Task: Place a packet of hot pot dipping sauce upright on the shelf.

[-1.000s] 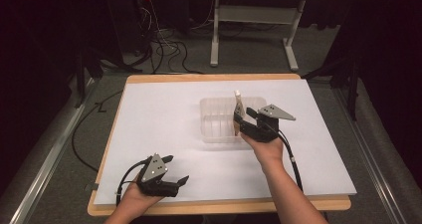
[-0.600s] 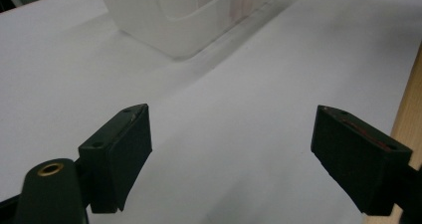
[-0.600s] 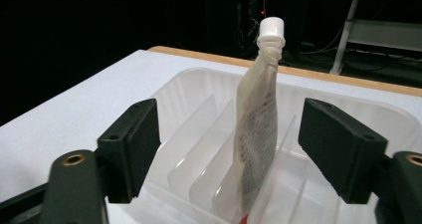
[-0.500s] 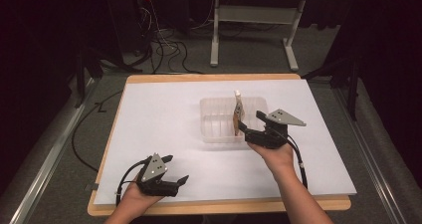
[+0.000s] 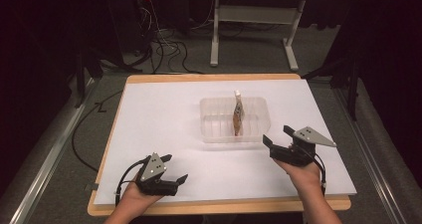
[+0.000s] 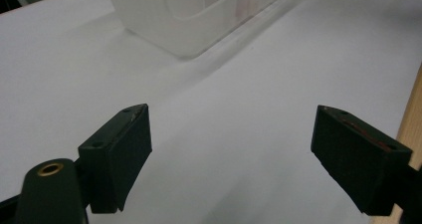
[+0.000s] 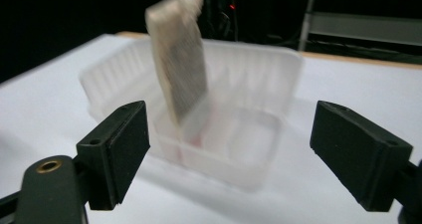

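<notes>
White sheet (image 5: 164, 129) covers most of the wooden table (image 5: 219, 204). On it, centre-right, sits a clear plastic tray (image 5: 219, 129). A brown pouch w/ white cap (image 5: 238, 115) stands upright inside the tray, toward its right half, leaning on something I can't make out; the right gripper view is blurred, so whether it rests on a tray wall or just balances on its bottom edge is unclear.

Right gripper (image 5: 278, 140) is just off the tray's near right corner, above the sheet, jaws spread wide w/ nothing between them. Left gripper (image 5: 175, 169) rests low at the near left of the sheet, well apart from the tray, jaws also wide and empty.

Risks, as I judge them:
- Pouch is tall and thin on a narrow base, so it may topple inside the tray or tip over the rim by itself.
- The right gripper or its cable could nudge the light tray if the hand swings back, and the tray would slide on the smooth sheet.

Vs earlier frames: the right gripper was up at the pouch, jaws on its top edge. Its jaws have just been opening and are clear of the pouch; the hand has come away toward the near right. Pouch stayed upright, tray didn't shift, left gripper didn't move.
</notes>
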The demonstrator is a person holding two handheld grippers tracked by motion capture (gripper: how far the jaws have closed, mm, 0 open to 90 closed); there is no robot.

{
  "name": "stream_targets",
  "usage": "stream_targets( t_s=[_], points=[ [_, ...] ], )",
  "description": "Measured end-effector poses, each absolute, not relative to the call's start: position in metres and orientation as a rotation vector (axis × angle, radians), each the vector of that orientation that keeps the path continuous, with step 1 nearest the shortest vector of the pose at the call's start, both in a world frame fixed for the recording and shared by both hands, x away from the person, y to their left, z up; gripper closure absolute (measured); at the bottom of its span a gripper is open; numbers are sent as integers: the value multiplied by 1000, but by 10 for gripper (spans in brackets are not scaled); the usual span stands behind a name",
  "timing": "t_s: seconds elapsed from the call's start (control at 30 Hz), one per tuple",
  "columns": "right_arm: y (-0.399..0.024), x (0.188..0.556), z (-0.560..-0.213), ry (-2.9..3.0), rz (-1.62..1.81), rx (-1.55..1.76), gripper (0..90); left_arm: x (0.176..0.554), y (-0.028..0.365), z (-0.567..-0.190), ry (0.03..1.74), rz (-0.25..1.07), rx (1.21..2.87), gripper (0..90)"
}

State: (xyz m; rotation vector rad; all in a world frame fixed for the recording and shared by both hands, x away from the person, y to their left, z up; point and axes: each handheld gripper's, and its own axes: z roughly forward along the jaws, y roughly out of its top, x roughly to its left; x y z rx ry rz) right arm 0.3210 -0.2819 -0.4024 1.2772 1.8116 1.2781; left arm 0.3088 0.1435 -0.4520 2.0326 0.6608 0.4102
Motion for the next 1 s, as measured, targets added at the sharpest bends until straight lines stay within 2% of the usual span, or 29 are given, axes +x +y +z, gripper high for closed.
stream_targets(
  t_s=[0.3,0.5,1.0],
  points=[
    [-317,281,-438,1801,1232,1342,161,311,141,-455,672,412,2044,166],
    [-318,293,-455,1860,1188,1360,173,311,137,-456,666,409,2054,166],
    [-321,295,-454,1846,1203,1387,200,311,138,-456,668,411,2050,165]
  ],
)
